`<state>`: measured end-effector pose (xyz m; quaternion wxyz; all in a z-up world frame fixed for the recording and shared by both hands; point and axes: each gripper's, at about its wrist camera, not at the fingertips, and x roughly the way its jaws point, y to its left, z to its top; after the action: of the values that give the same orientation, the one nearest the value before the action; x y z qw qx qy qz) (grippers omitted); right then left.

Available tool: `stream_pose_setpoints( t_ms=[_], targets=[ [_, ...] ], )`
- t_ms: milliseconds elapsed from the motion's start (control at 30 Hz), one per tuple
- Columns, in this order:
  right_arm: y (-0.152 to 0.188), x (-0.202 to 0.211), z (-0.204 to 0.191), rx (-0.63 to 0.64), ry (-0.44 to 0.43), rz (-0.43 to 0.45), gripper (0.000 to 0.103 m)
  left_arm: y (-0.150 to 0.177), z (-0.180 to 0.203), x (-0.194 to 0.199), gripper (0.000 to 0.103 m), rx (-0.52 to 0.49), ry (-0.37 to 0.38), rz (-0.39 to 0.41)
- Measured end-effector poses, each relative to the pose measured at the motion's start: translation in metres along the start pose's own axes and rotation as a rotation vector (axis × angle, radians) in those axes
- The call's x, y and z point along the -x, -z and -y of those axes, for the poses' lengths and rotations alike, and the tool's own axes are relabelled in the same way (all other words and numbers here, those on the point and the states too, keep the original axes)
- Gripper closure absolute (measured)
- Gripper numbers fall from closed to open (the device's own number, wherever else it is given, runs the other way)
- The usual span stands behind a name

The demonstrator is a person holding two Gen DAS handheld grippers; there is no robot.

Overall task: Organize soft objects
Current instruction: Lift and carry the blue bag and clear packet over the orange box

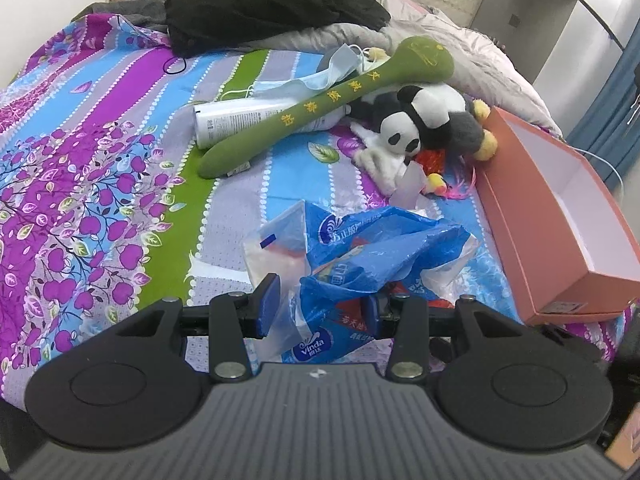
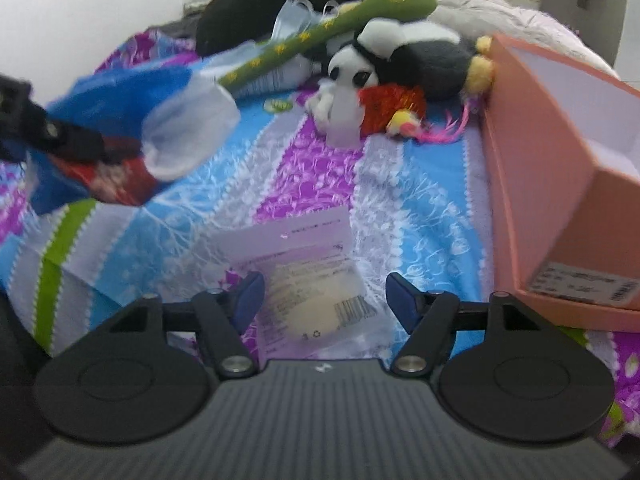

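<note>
**Left gripper clamps the blue wrapper; right gripper gapes over a clear packet**

The left gripper (image 1: pixel 320 308) has its blue-padded jaws half closed on a crumpled blue plastic tissue wrapper (image 1: pixel 360 248), which bunches up between the pads and spills forward toward the salmon-pink cardboard box (image 1: pixel 560 240). The right gripper (image 2: pixel 324 300) stands wide apart with nothing pinched; a flat clear plastic packet with a barcode label (image 2: pixel 308 280) lies on the sheet between and just beyond its fingertips, on the near side of the box's labelled end. No earlier view is given here, so only the open stance can be told.

The box is rigid, rectangular and lidless, with a white interior. Against its far left wall sits a heap of soft toys: a black-and-white plush panda (image 1: pixel 424 120), a fluffy yellow-footed toy, a red tinsel-like ball (image 2: pixel 392 104) and pink feathery strands. Farther from the box, a long green fabric club with yellow characters (image 1: pixel 328 108) leans across a white cylindrical bottle (image 1: pixel 240 120); a pale blue face mask (image 1: pixel 320 76) lies beside its head. A black garment (image 1: pixel 272 4) is piled beyond.

All rests on a striped floral bedsheet in purple, blue and green (image 1: pixel 100 160). Left of the box, between the wrapper and the toys, the sheet is bare; the box lies close along the bed's right edge.
</note>
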<state>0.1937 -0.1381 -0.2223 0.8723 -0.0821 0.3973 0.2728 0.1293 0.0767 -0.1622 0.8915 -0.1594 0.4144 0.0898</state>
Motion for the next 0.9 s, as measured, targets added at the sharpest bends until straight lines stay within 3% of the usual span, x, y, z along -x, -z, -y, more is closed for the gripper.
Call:
stream_pose_setpoints(
  t_ms=[133, 233, 400, 900],
  targets=[
    [0.002, -0.01, 0.002, -0.016, -0.033, -0.003, 0.034, 0.002, 0.002, -0.004, 0.054, -0.002, -0.001, -0.008],
    [0.0, -0.009, 0.0, -0.008, -0.033, -0.005, 0.05, 0.002, 0.007, -0.003, 0.054, -0.018, -0.001, -0.006],
    [0.002, 0.002, 0.005, -0.046, -0.026, 0.006, 0.061, 0.003, 0.016, 0.001, 0.054, -0.034, 0.005, 0.007],
    [-0.016, 0.108, 0.027, -0.152, 0.04, 0.198, 0.061, -0.008, 0.048, 0.041, 0.054, -0.057, 0.071, 0.084]
  ],
)
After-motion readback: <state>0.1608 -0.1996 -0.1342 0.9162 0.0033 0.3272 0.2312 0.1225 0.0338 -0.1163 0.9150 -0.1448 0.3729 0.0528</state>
